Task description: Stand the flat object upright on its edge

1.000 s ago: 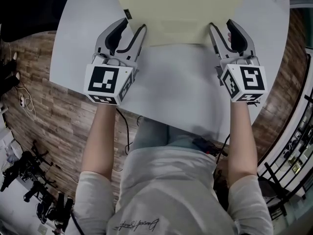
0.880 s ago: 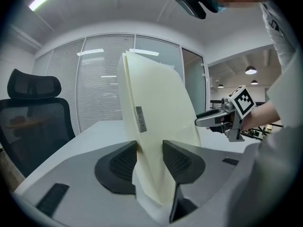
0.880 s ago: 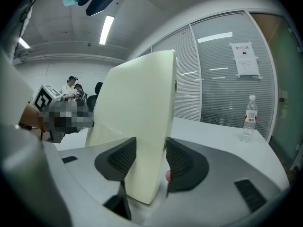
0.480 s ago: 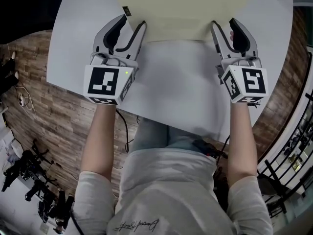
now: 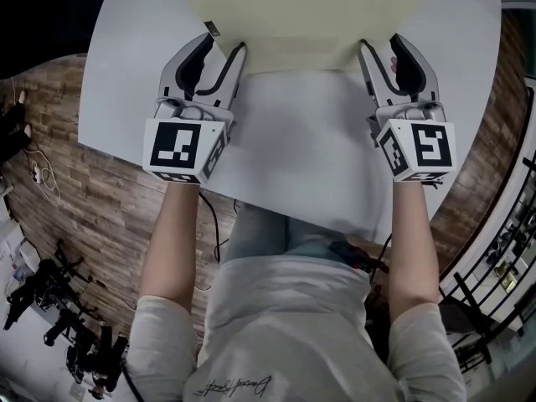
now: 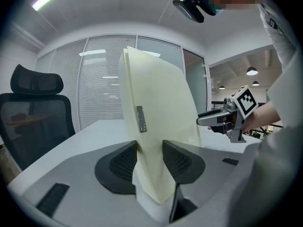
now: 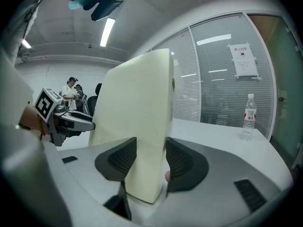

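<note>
A thick cream pad with a small grey tag stands tilted up from the white table. I hold it by its two near bottom corners. My left gripper is shut on the left corner, and in the left gripper view both pads press the cream pad between the jaws of my left gripper. At the right corner my right gripper is shut the same way, its jaws clamping the cream pad in the right gripper view. Each gripper view shows the other gripper across the pad.
A water bottle stands on the table's far right. A black office chair sits beyond the left edge. Glass walls with blinds ring the room, and people stand far off. The table's near edge is close to my body.
In the head view the pad looks wider at the top and its near edge sits slightly further from me. Both grippers keep their hold and have hardly moved.
</note>
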A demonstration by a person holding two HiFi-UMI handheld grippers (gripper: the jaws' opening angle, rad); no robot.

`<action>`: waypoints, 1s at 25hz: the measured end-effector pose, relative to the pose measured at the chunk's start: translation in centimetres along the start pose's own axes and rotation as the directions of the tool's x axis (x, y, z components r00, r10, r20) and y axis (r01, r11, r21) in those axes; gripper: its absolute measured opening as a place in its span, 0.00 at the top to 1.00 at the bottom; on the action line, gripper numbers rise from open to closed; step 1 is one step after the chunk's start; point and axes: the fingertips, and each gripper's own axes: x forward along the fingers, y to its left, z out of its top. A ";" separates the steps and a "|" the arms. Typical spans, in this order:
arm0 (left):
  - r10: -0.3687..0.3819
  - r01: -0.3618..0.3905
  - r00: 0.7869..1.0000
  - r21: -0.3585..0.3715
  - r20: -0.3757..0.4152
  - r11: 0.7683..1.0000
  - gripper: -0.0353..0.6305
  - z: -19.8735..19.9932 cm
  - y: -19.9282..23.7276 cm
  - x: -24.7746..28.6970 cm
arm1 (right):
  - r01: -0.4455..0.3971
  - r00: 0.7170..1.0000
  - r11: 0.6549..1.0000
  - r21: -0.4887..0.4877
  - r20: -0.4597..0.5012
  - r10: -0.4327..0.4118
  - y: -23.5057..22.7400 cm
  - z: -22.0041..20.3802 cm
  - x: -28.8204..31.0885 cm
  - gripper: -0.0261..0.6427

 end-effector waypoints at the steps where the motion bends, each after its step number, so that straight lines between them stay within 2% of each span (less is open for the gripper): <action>1: 0.001 -0.001 1.000 -0.001 0.000 1.000 0.68 0.0 0.0 0.0 | -0.001 1.000 1.000 0.002 0.000 0.001 0.0 0.0 0.0 0.65; 25: -0.001 0.001 1.000 -0.025 -0.012 1.000 0.69 -1.0 -1.0 -1.1 | -0.027 0.999 0.999 0.029 -0.029 0.028 0.6 -1.3 -1.4 0.66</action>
